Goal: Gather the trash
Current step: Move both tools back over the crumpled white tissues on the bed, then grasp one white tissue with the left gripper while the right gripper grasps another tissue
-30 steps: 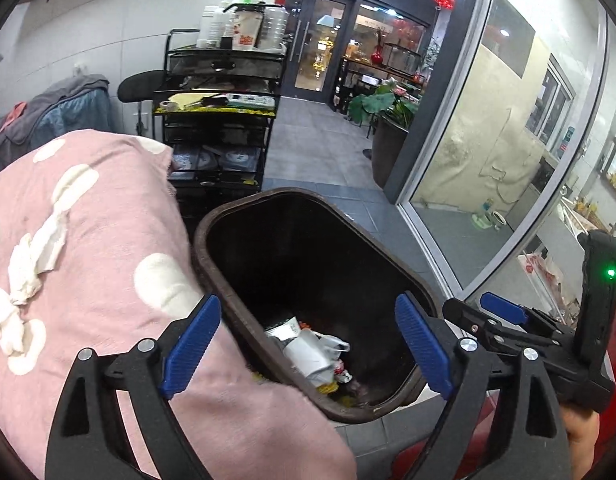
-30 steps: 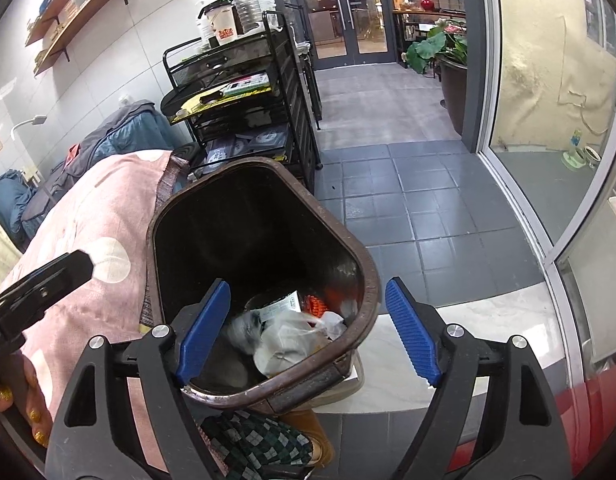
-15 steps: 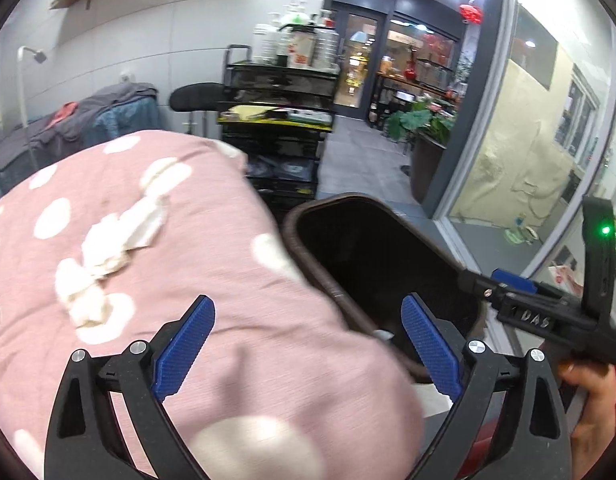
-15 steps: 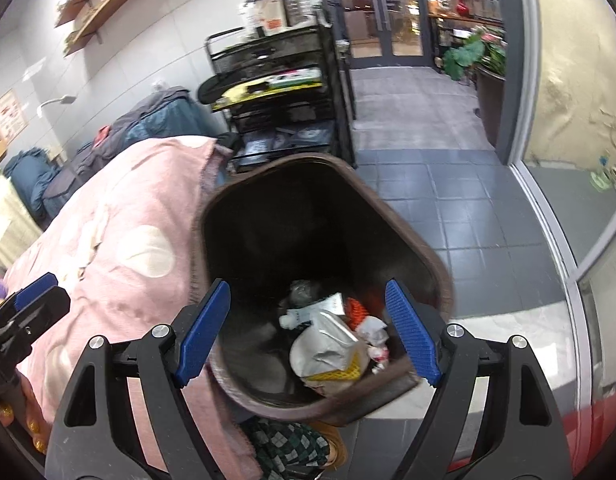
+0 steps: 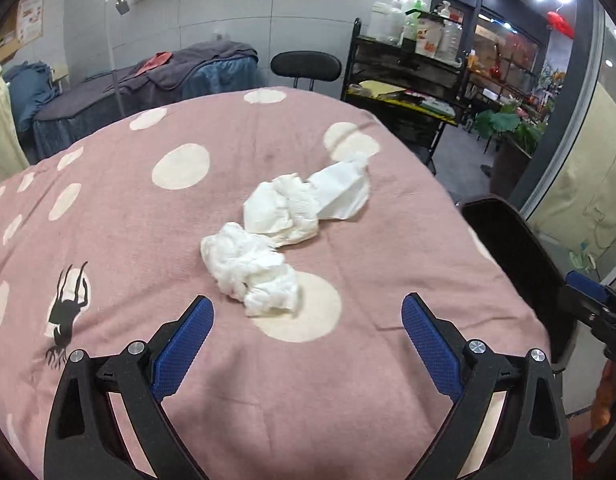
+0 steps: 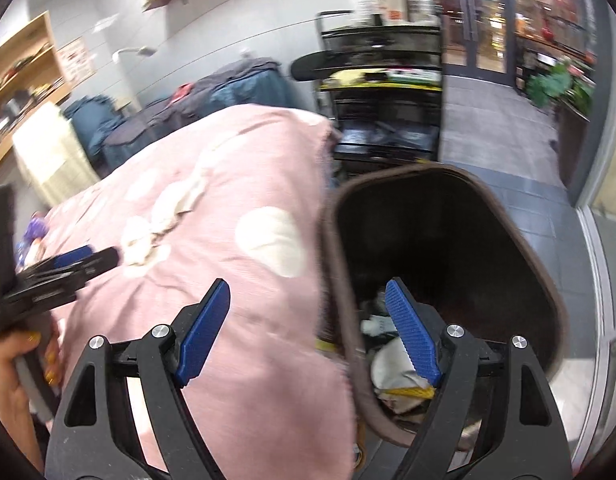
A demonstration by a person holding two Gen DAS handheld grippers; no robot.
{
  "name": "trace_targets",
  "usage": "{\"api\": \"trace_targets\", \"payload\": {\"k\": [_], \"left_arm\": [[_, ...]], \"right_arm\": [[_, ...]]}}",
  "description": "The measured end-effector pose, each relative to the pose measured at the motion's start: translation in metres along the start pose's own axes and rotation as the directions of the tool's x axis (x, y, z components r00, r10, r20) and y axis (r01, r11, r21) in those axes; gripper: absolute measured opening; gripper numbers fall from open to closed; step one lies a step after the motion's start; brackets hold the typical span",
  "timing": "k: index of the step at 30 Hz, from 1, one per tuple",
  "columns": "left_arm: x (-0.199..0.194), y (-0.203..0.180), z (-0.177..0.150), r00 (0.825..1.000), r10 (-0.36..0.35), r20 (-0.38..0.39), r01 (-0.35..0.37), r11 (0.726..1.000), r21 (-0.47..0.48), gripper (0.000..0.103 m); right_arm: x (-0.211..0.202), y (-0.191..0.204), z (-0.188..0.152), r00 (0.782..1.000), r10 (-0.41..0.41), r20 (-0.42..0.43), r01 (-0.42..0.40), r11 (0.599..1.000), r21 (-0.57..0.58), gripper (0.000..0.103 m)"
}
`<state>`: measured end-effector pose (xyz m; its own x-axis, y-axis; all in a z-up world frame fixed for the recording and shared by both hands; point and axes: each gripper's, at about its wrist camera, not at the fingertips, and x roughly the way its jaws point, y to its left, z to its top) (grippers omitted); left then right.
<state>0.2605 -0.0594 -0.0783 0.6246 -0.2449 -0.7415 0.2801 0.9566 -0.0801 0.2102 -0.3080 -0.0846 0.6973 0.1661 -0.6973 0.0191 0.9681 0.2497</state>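
Pink polka-dot bedding (image 5: 156, 216) fills the left wrist view, and on it lies a string of crumpled white tissues (image 5: 284, 232), its long axis running from near the camera up and to the right, toward a black shelf cart (image 5: 408, 92) by the wall. The left gripper (image 5: 308, 332) hangs just short of the nearest wad, blue pads spread wide apart with nothing between them. At the right edge the brown trash bin (image 5: 520, 248) is cut off, only part of its rim showing. In the right wrist view everything is motion-blurred; the tissues (image 6: 160, 224) are a pale smear on the blanket. The right gripper (image 6: 308, 332) is spread open over the bin's near rim (image 6: 344, 280). Inside the bin, rubbish (image 6: 396, 368) sits partly hidden behind the right pad, hard to identify.
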Motion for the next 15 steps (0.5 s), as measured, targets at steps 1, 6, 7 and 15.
{"api": "trace_targets", "payload": {"k": [1,6,7,15], "left_arm": [[0.007,0.005,0.003,1.000,0.013,-0.017,-0.013,1.000,-0.001,0.092],[0.036,0.022,0.015,0.994,0.024,-0.105,-0.024,1.000,0.005,0.079],[0.043,0.023,0.018,0.992,0.025,-0.123,-0.023,1.000,0.013,0.077],[0.060,0.039,0.026,0.986,0.026,-0.163,-0.022,0.999,0.023,0.047]], "right_arm": [[0.004,0.008,0.004,1.000,0.011,-0.006,-0.011,1.000,-0.018,0.080],[0.018,0.037,0.019,0.999,0.038,-0.028,-0.041,0.995,-0.096,0.080],[0.023,0.043,0.023,0.998,0.056,-0.040,-0.059,0.993,-0.103,0.080],[0.060,0.087,0.056,0.992,0.077,-0.104,-0.100,0.964,-0.245,0.080]]}}
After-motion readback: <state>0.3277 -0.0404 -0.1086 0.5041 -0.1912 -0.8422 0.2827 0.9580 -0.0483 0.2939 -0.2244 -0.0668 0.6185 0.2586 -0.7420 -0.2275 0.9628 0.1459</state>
